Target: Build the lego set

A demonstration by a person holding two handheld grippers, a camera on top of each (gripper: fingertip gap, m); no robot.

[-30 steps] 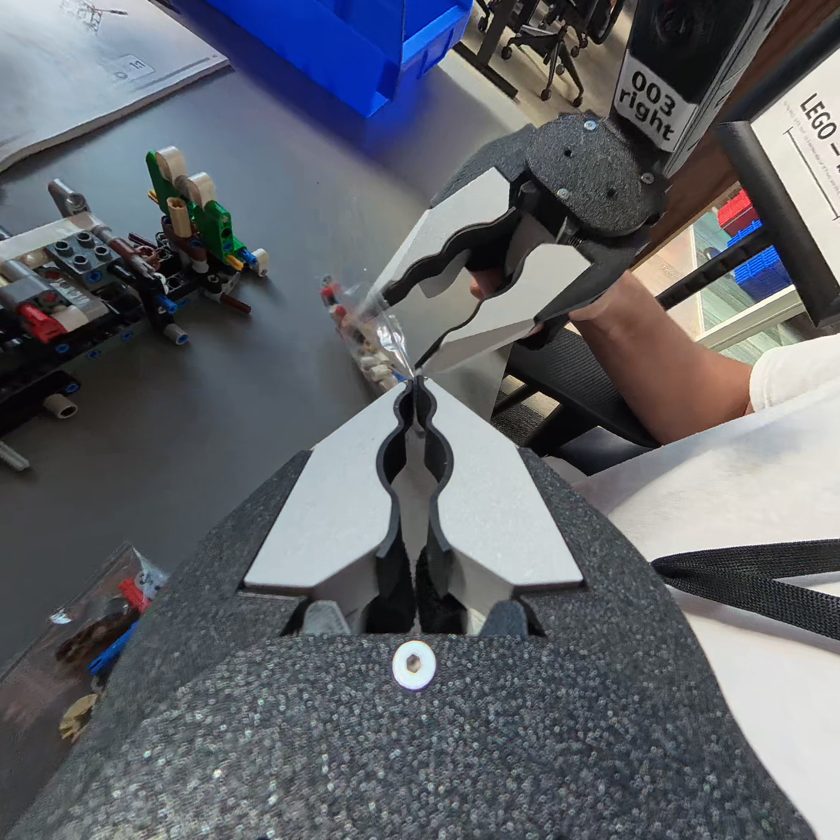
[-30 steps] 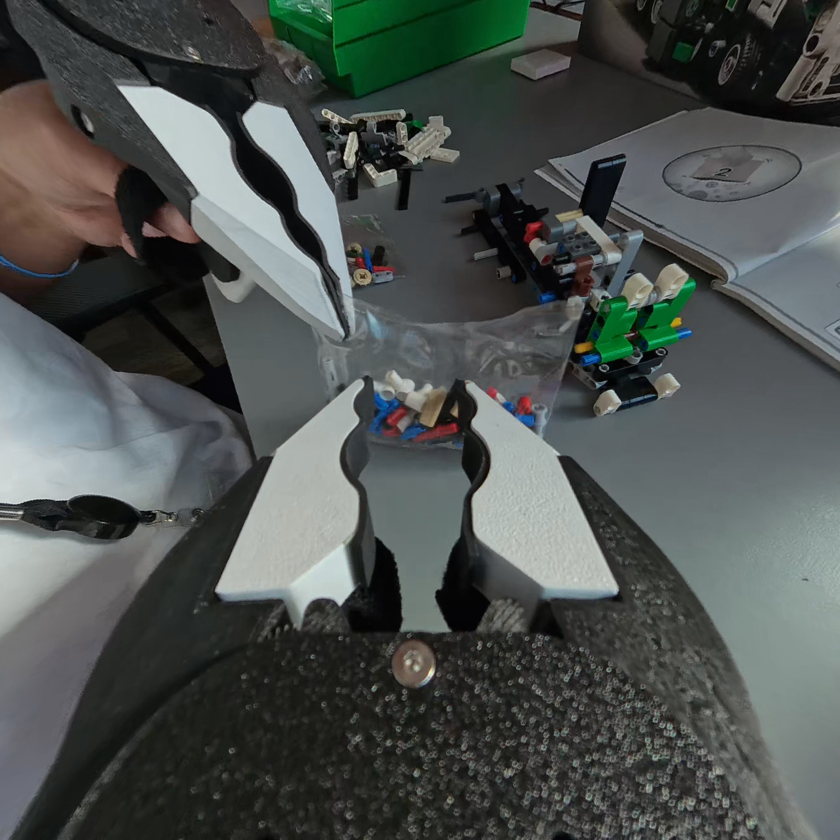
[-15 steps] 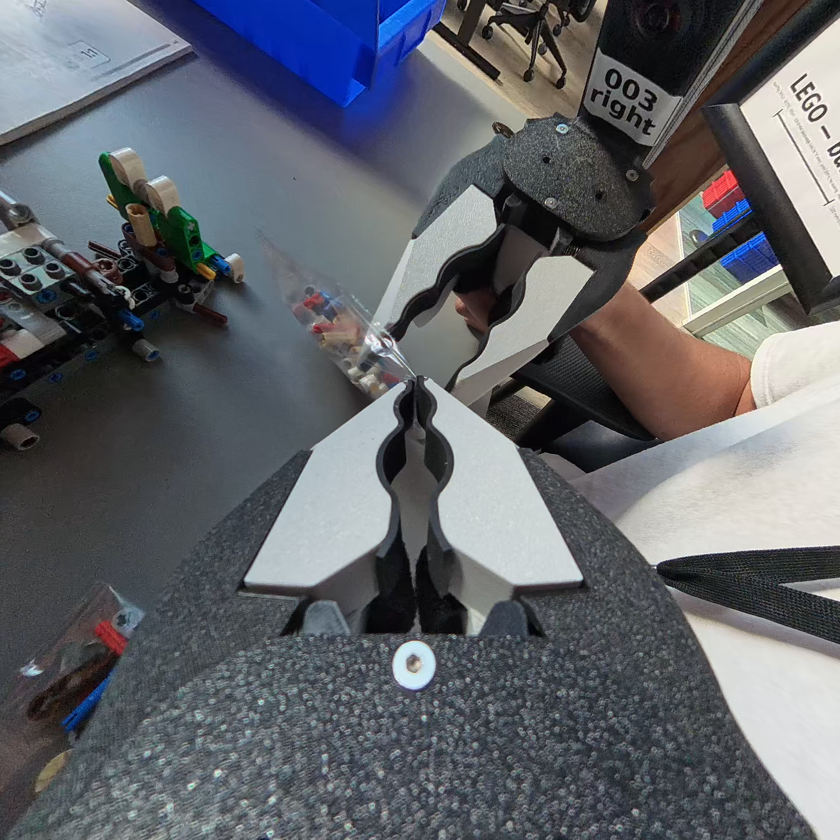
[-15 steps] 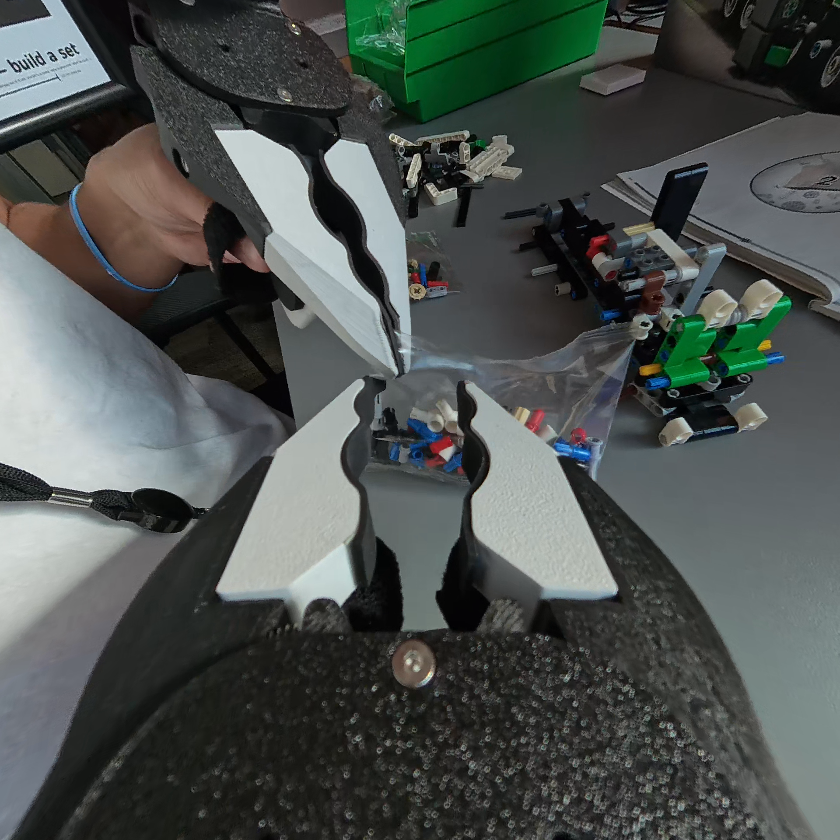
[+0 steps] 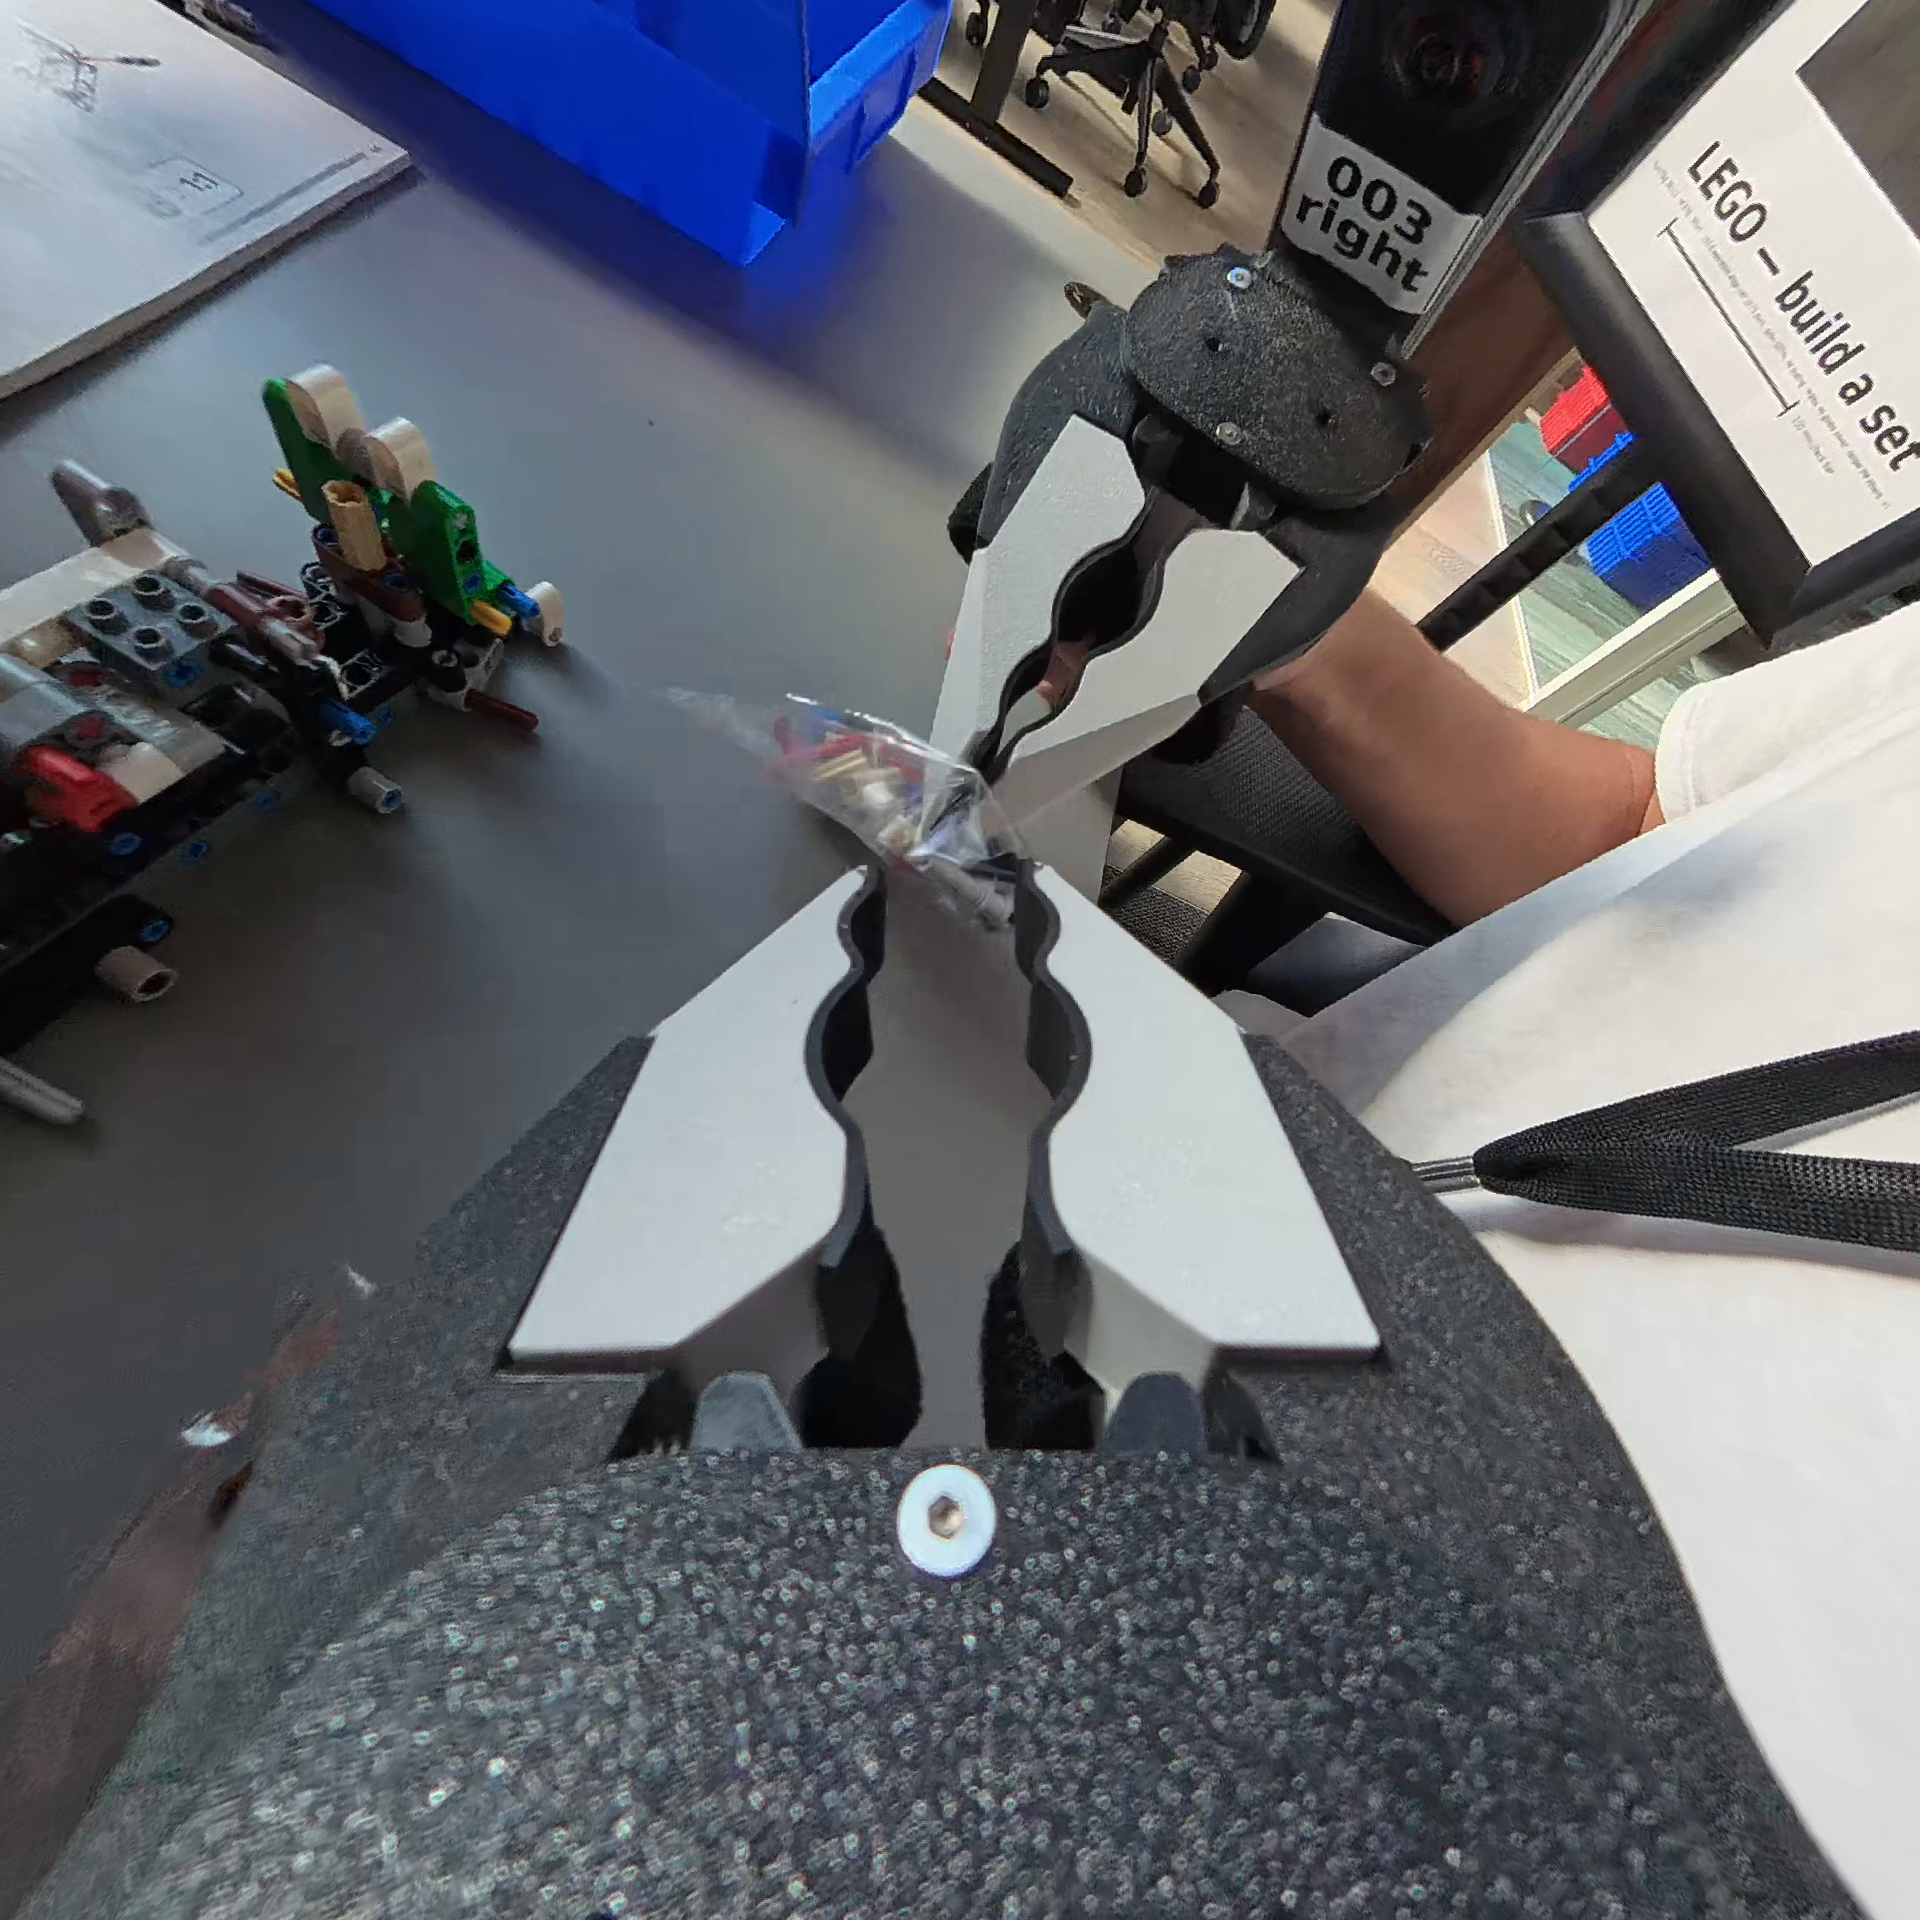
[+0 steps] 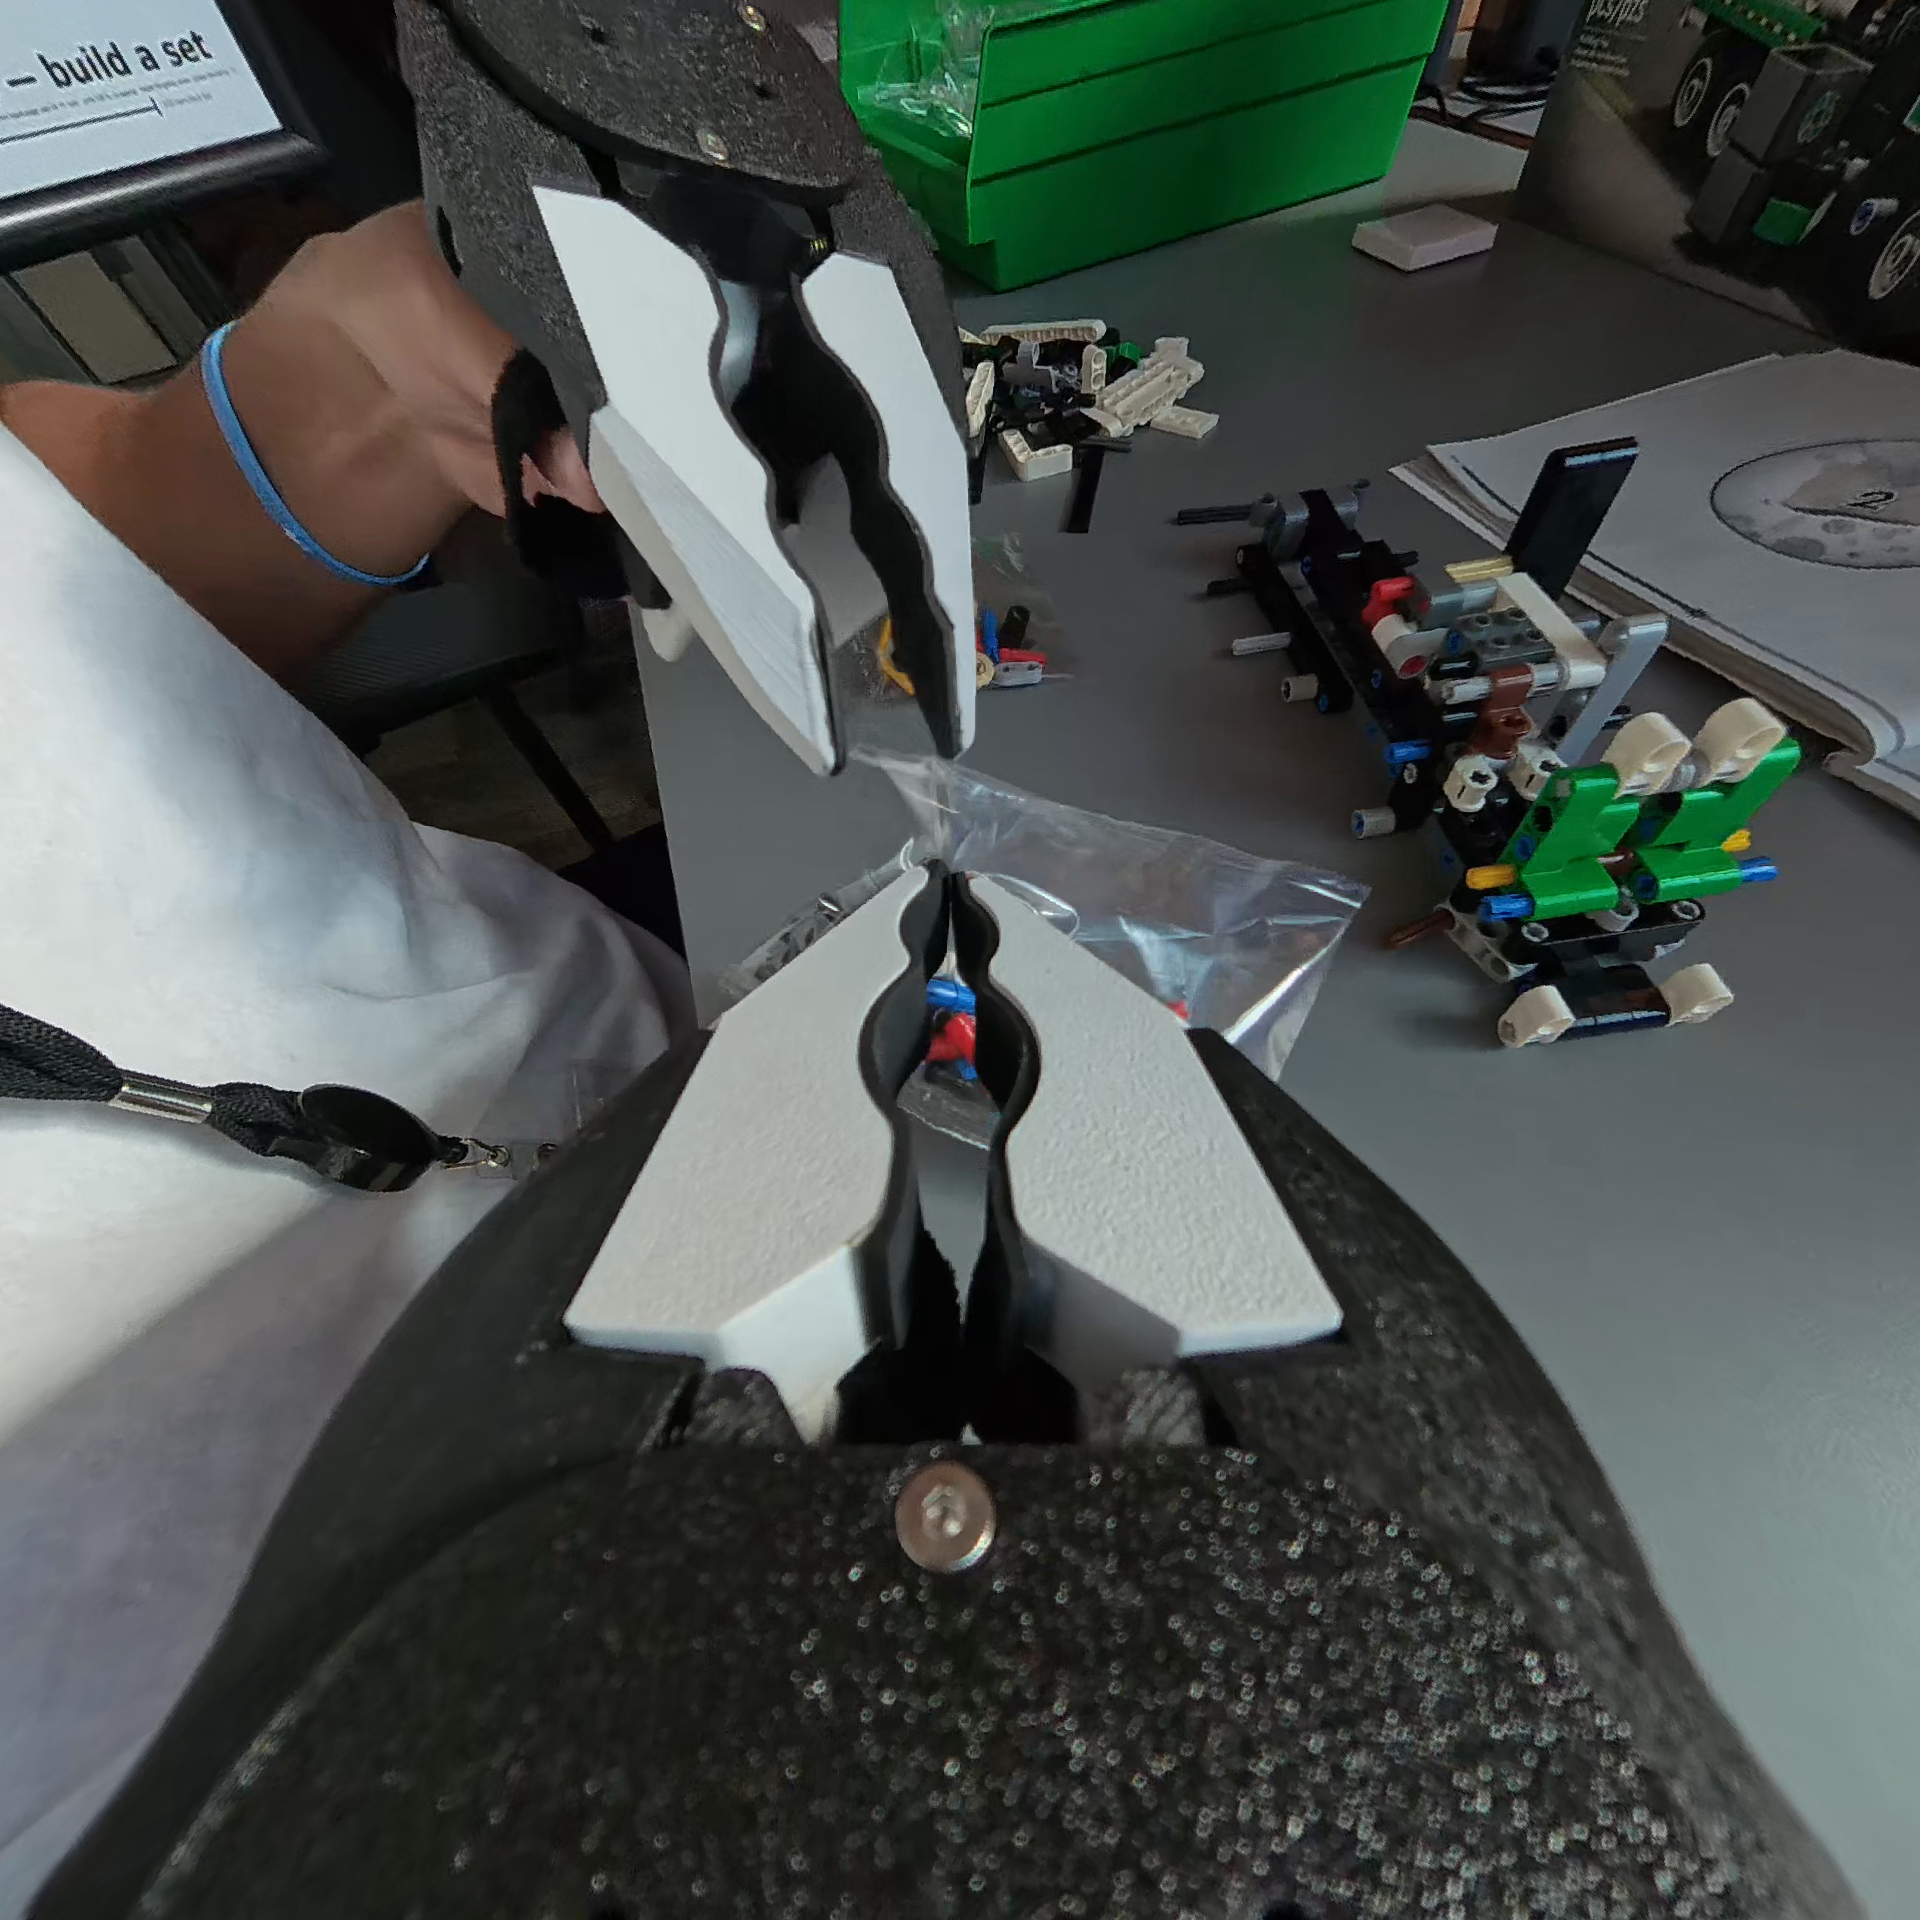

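Right gripper (image 6: 948, 878) tips pinched tight on the corner of a clear plastic bag (image 6: 1174, 904) of small bricks, held over the grey table (image 6: 1455, 1247) edge. Left gripper (image 5: 951, 883) fingers spread, bag hanging just at its tips, not clamped. Part-built brick model (image 6: 1621, 852) sits nearby.

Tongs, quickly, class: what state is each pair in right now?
Left tongs: open, holding nothing; the clear bag of small parts sits just beyond the tips.
Right tongs: closed, pinching that bag's edge.

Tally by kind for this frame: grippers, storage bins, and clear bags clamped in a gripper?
Grippers: 2 (left gripper, right gripper)
Storage bins: 2 (blue bin, green bin)
Clamped bags: 1 (clear bag, in the right gripper)
Total: 5
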